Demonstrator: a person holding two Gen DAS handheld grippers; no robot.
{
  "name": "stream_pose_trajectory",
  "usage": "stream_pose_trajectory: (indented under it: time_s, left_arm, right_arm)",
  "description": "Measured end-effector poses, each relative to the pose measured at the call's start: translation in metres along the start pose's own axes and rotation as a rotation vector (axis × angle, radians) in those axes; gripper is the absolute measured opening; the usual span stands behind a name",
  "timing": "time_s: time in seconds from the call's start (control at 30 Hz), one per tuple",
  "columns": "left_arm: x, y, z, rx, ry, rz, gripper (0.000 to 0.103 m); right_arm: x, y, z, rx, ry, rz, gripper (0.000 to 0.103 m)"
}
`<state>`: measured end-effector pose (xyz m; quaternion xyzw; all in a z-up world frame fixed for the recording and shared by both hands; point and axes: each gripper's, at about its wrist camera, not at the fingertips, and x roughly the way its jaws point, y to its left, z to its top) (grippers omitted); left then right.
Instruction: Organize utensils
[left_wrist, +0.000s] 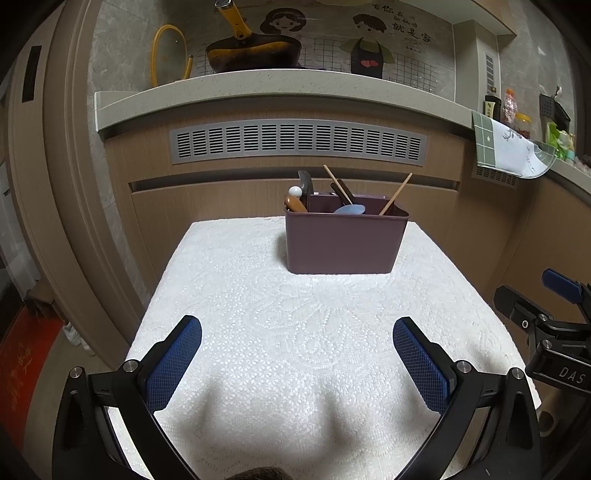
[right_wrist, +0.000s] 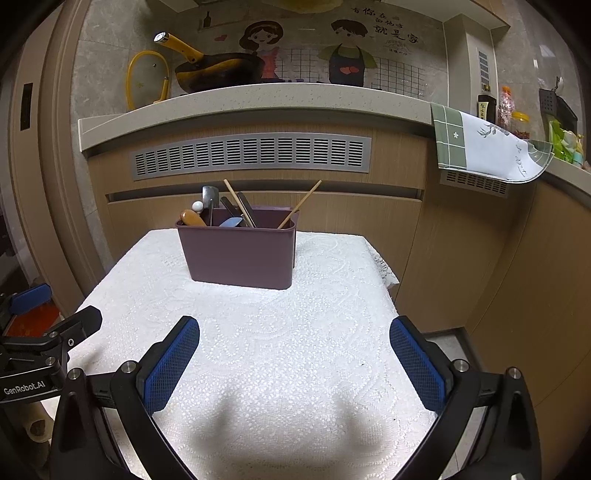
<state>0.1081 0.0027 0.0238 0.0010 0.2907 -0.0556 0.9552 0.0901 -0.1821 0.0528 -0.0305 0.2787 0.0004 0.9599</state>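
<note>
Kitchen scene, wood-panel cabinet front with a grey vent grille (left_wrist: 297, 142) ran across the back, pale stone counter (left_wrist: 258, 79) above it. From 10 o'clock in the left wrist view: a yellow-rimmed glass lid (left_wrist: 168, 55) leaned on the wall, then a dark pan with yellow handle (left_wrist: 251, 51) at 11, cartoon wall sticker (left_wrist: 365, 44) at 12 to 1, a green-and-white cloth (left_wrist: 506, 147) draped off the counter edge at 2, bottles and jars behind it.

White lace tablecloth (left_wrist: 295, 332) covered the small table. Left gripper (left_wrist: 297, 363) sat low over the near edge, blue pads (left_wrist: 173, 363) spread wide, nothing between them.

Purple utensil holder (left_wrist: 345, 242) stood upright at 12 o'clock on the far part of the cloth, well apart from both grippers. Inside, left to right: wooden handle (left_wrist: 294, 204) plus a white ball-topped piece (left_wrist: 294, 191), dark spatula-type tool (left_wrist: 306, 182), chopstick (left_wrist: 338, 184) leaning left, light blue spoon (left_wrist: 349, 209), second chopstick (left_wrist: 395, 194) leaning right. Which compartment each sat in, could not tell.

Right gripper (right_wrist: 294, 363) was at 3 to 4 o'clock in the left view, only partly seen; its own camera showed fingers splayed wide, empty, over the cloth's near-right part. The holder showed at 11 to 12 there.
</note>
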Motion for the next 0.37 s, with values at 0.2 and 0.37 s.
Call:
stream_pose_trajectory:
  time_s: [0.2, 0.37]
  left_arm:
    - [-0.0004, 0.0019, 0.0, 0.0, -0.006, 0.008, 0.103]
    - [0.0015, 0.0039, -0.0008, 0.001, -0.006, 0.018, 0.103]
  right_arm:
    - [-0.0005, 0.0007, -0.0001, 0.0, 0.002, 0.002, 0.103]
    - [-0.0003, 0.0014, -0.0005, 0.001, 0.001, 0.002, 0.103]
